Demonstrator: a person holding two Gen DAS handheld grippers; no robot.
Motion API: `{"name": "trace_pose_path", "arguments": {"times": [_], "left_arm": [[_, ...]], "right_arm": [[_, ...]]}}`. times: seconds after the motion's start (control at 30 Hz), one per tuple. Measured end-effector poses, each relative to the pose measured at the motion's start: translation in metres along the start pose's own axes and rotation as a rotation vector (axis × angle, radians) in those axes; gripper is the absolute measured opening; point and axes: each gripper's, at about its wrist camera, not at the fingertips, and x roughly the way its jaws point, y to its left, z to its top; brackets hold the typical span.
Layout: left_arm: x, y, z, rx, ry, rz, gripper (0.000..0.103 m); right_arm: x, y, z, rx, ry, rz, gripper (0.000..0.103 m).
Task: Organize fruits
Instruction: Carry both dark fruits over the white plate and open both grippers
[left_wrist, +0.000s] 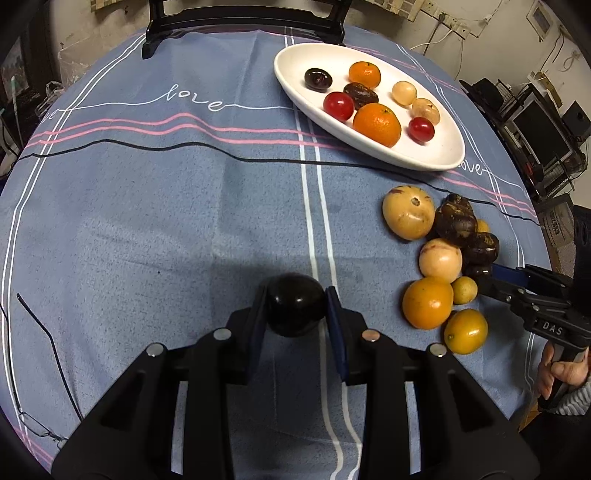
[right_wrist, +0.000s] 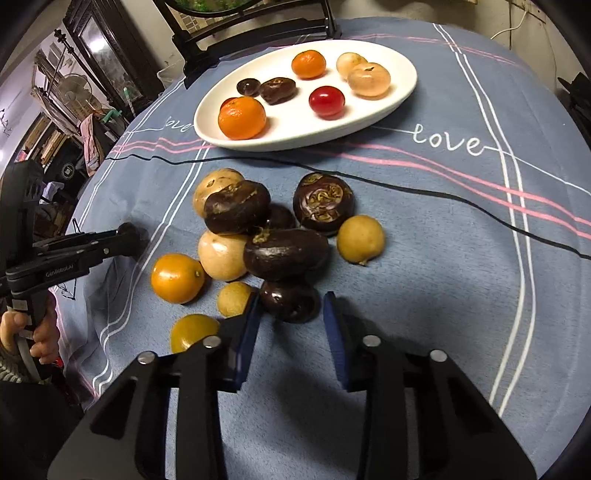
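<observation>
Soft blue tablecloth (left_wrist: 147, 221), glossy oval plate (left_wrist: 443, 155)

A plate (right_wrist: 402, 88) is set at the far side of the table (right_wrist: 443, 258), with several fruits lying in it. Nearer, a heap of fruits (right_wrist: 266, 236) is gathered on the table, just before the plate.

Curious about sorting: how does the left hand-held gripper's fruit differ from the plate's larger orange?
The held fruit is black and smooth; the orange is bright and dimpled. The fruit is clamped in the left hand-held gripper; the orange lies free on the plate. Both are roundish.
</observation>
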Motion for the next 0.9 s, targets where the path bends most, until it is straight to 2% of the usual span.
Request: {"name": "trace_pose_path", "arguments": {"times": [0.4, 0.67, 0.9], "left_arm": [[0.006, -0.001, 0.001, 0.0, 0.016, -0.006, 0.031], [0.004, -0.007, -0.001, -0.001, 0.001, -0.014, 0.031], [-0.006, -0.026, -0.003, 0.067, -0.03, 0.019, 0.031]], "right_arm": [[0.005, -0.001, 0.001, 0.011, 0.001, 0.015, 0.029], [-0.022, -0.014, -0.01, 0.043, -0.042, -0.015, 0.029], [-0.037, -0.024, -0.022, 0.076, -0.071, -0.032, 0.029]]}}
